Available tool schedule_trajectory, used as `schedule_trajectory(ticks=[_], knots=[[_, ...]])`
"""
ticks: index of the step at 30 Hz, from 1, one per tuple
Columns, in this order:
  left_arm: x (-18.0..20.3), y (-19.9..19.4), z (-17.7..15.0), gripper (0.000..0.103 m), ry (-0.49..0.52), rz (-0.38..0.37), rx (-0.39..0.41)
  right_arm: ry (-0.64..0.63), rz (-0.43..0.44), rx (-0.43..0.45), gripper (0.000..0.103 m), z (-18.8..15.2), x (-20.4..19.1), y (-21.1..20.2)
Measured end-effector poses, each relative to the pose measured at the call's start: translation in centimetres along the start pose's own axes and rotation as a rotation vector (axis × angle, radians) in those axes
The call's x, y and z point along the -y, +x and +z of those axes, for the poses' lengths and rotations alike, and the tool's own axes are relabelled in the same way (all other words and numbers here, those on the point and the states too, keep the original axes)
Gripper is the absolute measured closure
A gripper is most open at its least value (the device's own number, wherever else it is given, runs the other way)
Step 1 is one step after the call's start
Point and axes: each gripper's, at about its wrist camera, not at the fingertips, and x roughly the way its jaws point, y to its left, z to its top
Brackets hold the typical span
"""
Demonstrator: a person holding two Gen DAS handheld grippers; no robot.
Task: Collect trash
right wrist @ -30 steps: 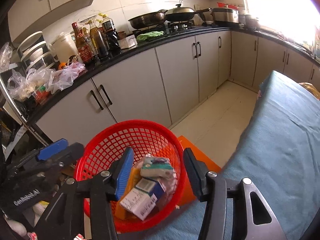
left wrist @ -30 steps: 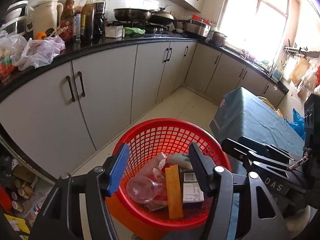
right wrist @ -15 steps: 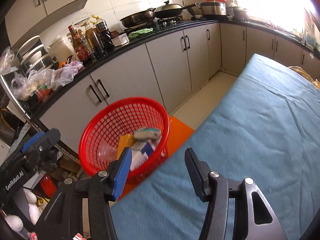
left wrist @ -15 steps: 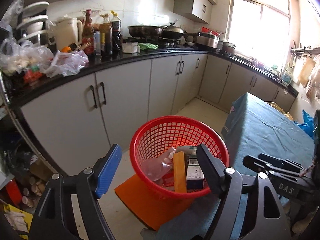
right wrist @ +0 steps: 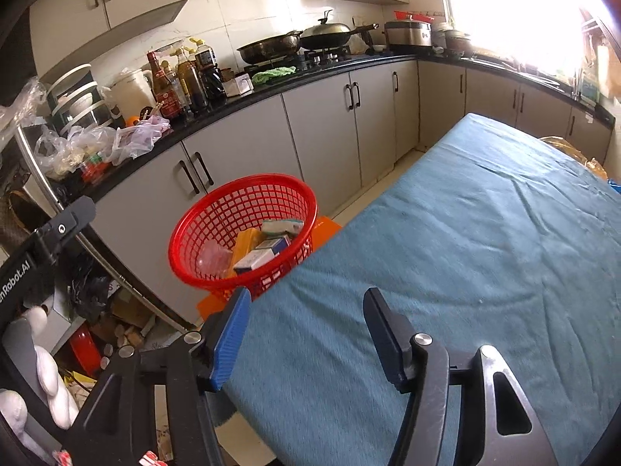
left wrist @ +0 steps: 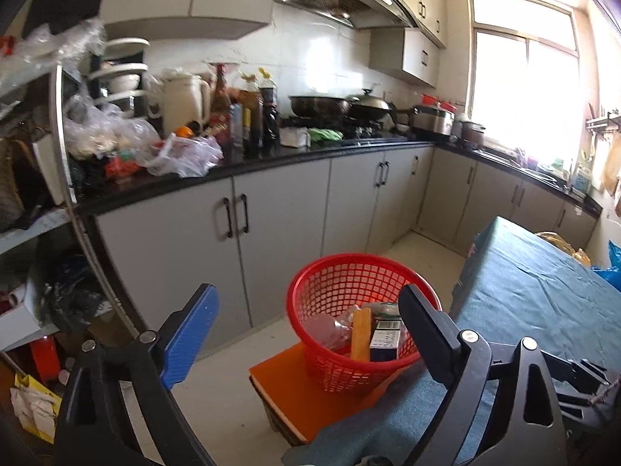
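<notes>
A red mesh basket (left wrist: pixel 333 283) (right wrist: pixel 217 213) stands on an orange stool (left wrist: pixel 295 392) beside the blue-covered table (right wrist: pixel 465 233). It holds trash: a clear plastic bottle (left wrist: pixel 330 328), an orange box (left wrist: pixel 361 334), small cartons (right wrist: pixel 260 256) and a sponge-like packet (right wrist: pixel 281 226). My left gripper (left wrist: pixel 310 318) is open and empty, back from the basket. My right gripper (right wrist: pixel 306 318) is open and empty above the table's near corner.
Grey cabinets (left wrist: pixel 271 240) under a black counter (right wrist: pixel 271 77) with bottles, bags and pans run behind the basket. A cluttered metal shelf (left wrist: pixel 46 194) stands at the left. The tiled floor (left wrist: pixel 233 396) lies around the stool. The tablecloth (left wrist: pixel 543 295) is bare.
Both grippers have pulled back and up from the basket, which now looks smaller and farther. The right gripper has moved over the table. Both stay open and empty.
</notes>
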Motion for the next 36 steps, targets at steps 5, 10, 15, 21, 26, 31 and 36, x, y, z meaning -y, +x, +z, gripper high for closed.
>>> schedule_trajectory(ticks=[5, 10, 15, 21, 26, 31, 36], knots=[[0.2, -1.7, -0.9, 0.008, 0.001, 0.063, -0.009, -0.007, -0.006, 0.026, 0.038, -1.3, 0.0, -2.0], [0.5, -2.9, -1.9, 0.005, 0.021, 0.049, -0.026, -0.009, 0.001, 0.047, 0.036, -2.1, 0.0, -3.6], [0.6, -3.2, -3.0, 0.004, 0.034, -0.020, -0.089, -0.027, 0.002, 0.062, 0.035, -3.0, -0.7, -4.7], [1.2, -3.1, -4.9, 0.004, 0.081, 0.005, -0.136, -0.058, -0.027, 0.095, 0.031, -3.9, -1.6, -5.7], [0.8, -3.3, -5.9, 0.004, 0.094, 0.020, -0.152, -0.069, -0.043, 0.103, 0.030, -4.4, -1.9, -5.9], [0.5, -3.3, -6.2, 0.004, 0.094, 0.015, -0.162, -0.076, -0.048, 0.095, 0.030, -4.6, -2.1, -5.7], [0.4, -3.1, -6.3, 0.004, 0.084, -0.008, -0.177, -0.084, -0.052, 0.084, 0.030, -4.8, -2.5, -5.2]])
